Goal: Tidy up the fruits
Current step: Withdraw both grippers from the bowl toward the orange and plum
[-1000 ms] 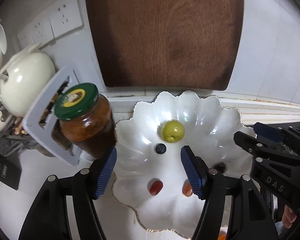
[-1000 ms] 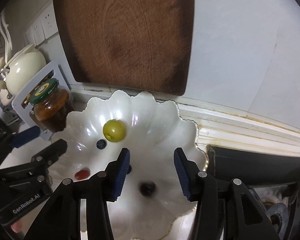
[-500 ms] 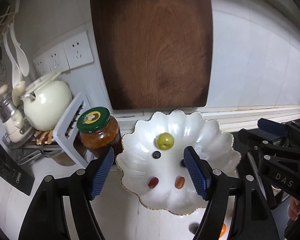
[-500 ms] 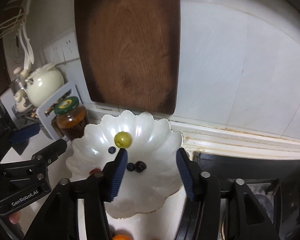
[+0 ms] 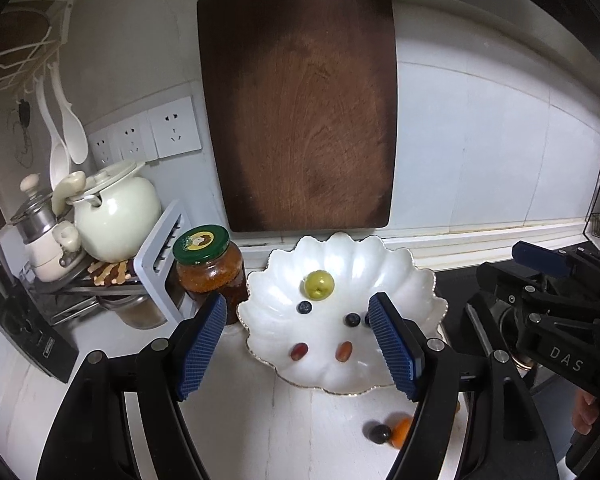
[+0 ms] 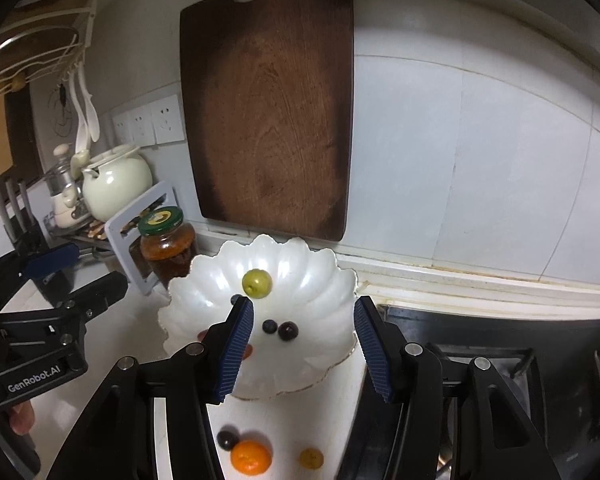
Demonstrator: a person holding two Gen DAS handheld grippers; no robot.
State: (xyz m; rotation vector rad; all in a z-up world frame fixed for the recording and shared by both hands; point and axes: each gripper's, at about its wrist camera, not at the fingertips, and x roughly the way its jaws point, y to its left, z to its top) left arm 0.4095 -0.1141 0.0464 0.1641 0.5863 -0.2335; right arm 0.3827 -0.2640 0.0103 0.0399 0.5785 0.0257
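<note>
Landmark: scalloped white plate (image 5: pixel 416 280) (image 6: pixel 324 280), set on the white counter (image 5: pixel 260 420) below the dark wooden cutting board (image 5: pixel 300 104) that is leaned on the wall tiles.

On the plate:
- green fruit (image 5: pixel 319 285) (image 6: pixel 257 284), toward the plate's far side
- three blueberries seen from the left wrist: one (image 5: pixel 304 307) just in front of the green fruit, one (image 5: pixel 352 319) right of centre, a third mostly hidden behind the left gripper's right pad
- in the right wrist view the berry right of centre is paired with a larger dark grape (image 6: pixel 288 330), almost touching
- two reddish grapes (image 5: pixel 299 351) (image 5: pixel 344 350) near the plate's front rim

Off the plate, on the counter in front of its rim: small orange (image 6: pixel 251 457), dark grape (image 6: pixel 227 439) touching it on its left, small yellow fruit (image 6: pixel 311 458) to its right, apart.

Green-lidded jar (image 5: pixel 209 266) (image 6: pixel 165 240) is stood just left of the plate, close to its rim; contact can't be confirmed.

Left gripper (image 5: pixel 300 344): jaws spread wide, nothing held, hung over the plate's front-left area. Right gripper (image 6: pixel 304 348): jaws spread wide, nothing held, positioned over the plate's front-right part. No fruit is touched by either.
</note>
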